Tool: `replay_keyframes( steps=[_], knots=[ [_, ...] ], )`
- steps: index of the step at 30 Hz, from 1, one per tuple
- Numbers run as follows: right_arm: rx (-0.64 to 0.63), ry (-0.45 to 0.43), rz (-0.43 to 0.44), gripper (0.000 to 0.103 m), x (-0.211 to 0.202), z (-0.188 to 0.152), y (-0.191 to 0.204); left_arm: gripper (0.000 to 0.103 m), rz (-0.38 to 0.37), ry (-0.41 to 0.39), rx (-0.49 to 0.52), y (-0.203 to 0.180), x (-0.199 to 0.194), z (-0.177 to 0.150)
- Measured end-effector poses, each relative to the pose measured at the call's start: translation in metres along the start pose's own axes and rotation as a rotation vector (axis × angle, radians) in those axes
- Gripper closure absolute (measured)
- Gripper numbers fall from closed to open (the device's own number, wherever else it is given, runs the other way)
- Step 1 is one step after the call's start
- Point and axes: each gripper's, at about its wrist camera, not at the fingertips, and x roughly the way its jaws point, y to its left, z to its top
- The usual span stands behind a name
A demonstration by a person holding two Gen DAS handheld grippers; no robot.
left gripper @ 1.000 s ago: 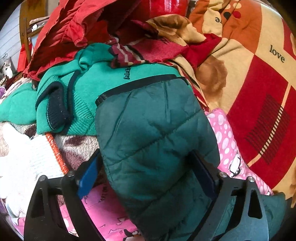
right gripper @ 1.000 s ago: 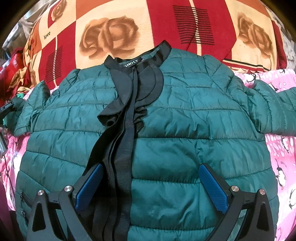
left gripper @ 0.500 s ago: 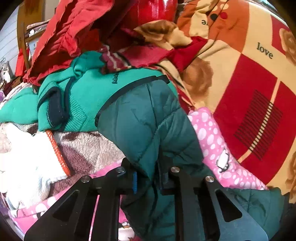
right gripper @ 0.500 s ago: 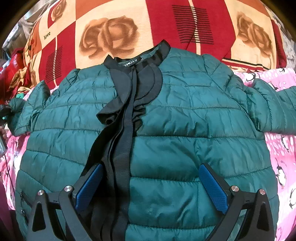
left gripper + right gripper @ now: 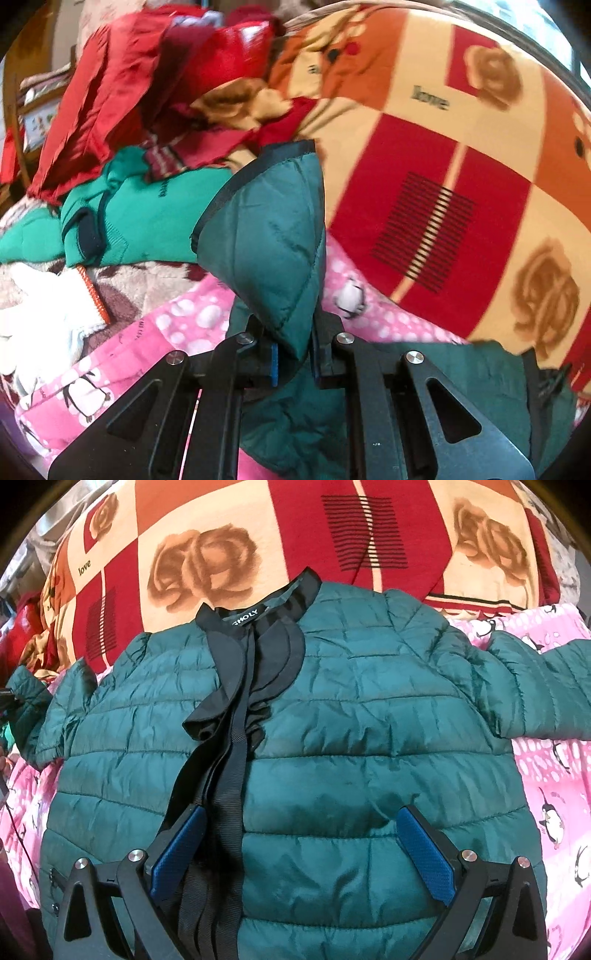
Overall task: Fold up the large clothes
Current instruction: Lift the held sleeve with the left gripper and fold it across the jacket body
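Note:
A dark green quilted jacket (image 5: 332, 738) with black collar ruffles and a black front strip lies front-up on a pink penguin sheet (image 5: 554, 775). My right gripper (image 5: 301, 853) hovers open over its lower front, blue pads wide apart with nothing pinched. In the left wrist view my left gripper (image 5: 293, 360) is shut on the jacket's sleeve (image 5: 266, 240) near the black-trimmed cuff, which stands lifted above the sheet. The other sleeve (image 5: 535, 698) stretches flat to the right.
A red, orange and cream rose-patterned blanket (image 5: 258, 535) lies beyond the collar. A heap of clothes sits at the left: a bright green sweater (image 5: 147, 218), red garments (image 5: 110, 92) and a white fleecy item (image 5: 44, 314).
The left gripper's jaws closed on the sleeve, then lifted it up and toward the blanket side. The right gripper and the jacket body have stayed put.

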Motion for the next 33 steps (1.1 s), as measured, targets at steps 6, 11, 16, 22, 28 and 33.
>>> replay_keyframes(
  steps=[6,11,16,22,28,33],
  knots=[
    [0.014,-0.005,-0.003,0.000,-0.003,-0.001,-0.005,0.092,-0.040,-0.028,0.065,-0.021,-0.028,-0.008],
    [0.026,-0.003,-0.001,0.000,-0.004,-0.003,-0.008,0.092,-0.075,-0.052,0.115,-0.037,-0.052,-0.018],
    [0.020,-0.001,-0.005,0.000,-0.005,-0.006,-0.007,0.092,-0.116,-0.052,0.156,-0.052,-0.070,-0.028],
    [0.027,-0.013,-0.018,0.000,-0.008,-0.008,-0.012,0.092,-0.175,-0.025,0.191,-0.068,-0.082,-0.041],
    [0.035,-0.013,-0.058,0.000,-0.002,0.001,-0.023,0.092,-0.214,-0.006,0.236,-0.092,-0.094,-0.060],
    [0.052,-0.022,-0.090,0.000,0.004,0.009,-0.034,0.092,-0.240,-0.008,0.281,-0.113,-0.108,-0.076]
  ],
)
